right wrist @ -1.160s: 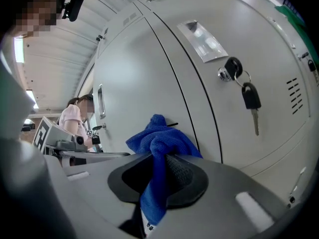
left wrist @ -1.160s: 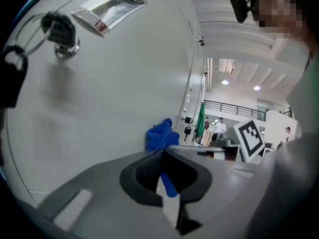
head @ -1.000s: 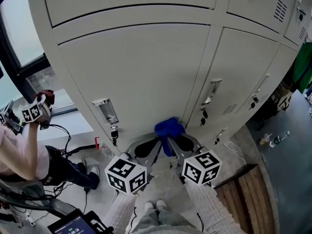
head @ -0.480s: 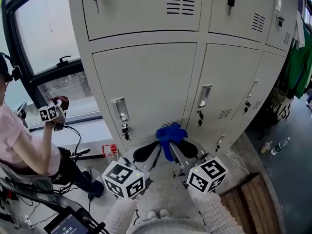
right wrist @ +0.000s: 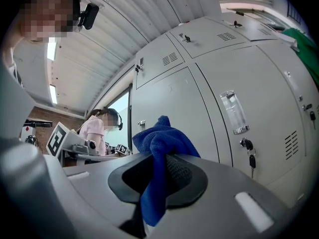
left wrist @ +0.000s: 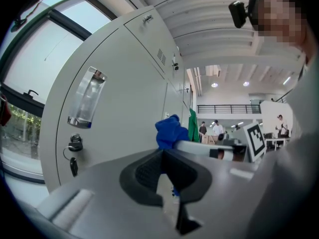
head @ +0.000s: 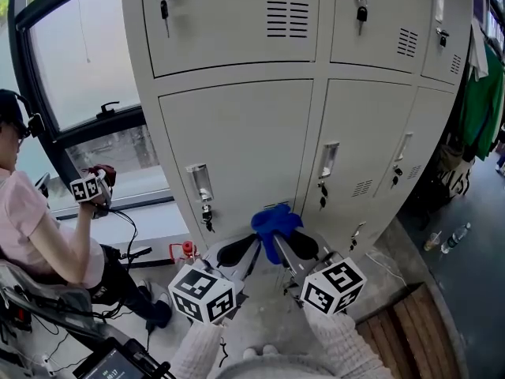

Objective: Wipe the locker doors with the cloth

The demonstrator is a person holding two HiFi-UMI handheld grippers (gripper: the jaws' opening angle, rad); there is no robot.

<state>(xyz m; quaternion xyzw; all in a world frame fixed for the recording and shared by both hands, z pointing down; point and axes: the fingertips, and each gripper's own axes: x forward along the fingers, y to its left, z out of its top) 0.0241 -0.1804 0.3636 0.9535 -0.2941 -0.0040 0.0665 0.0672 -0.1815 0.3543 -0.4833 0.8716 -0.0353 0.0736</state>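
A grey bank of locker doors (head: 245, 133) fills the head view, with keys hanging in the locks. A bunched blue cloth (head: 274, 220) sits low in front of the lockers, and my right gripper (head: 278, 229) is shut on it. In the right gripper view the blue cloth (right wrist: 160, 156) hangs out between the jaws, in front of a locker door (right wrist: 199, 113). My left gripper (head: 241, 247) is beside it on the left, shut with nothing in it. In the left gripper view the jaws meet below a locker door (left wrist: 114, 113), with the cloth (left wrist: 168, 131) to the right.
A seated person (head: 39, 227) in a pink top holds another marked gripper (head: 88, 188) at the left, by a large window (head: 79, 54). Green clothing (head: 481, 101) hangs at the right. A bottle (head: 451, 237) lies on the floor and a wooden platform (head: 410, 330) is at lower right.
The head view has tilted up, so more of the upper lockers shows. Both grippers and the cloth stay low before the lockers. The seated person's hand with the marker cube has risen slightly.
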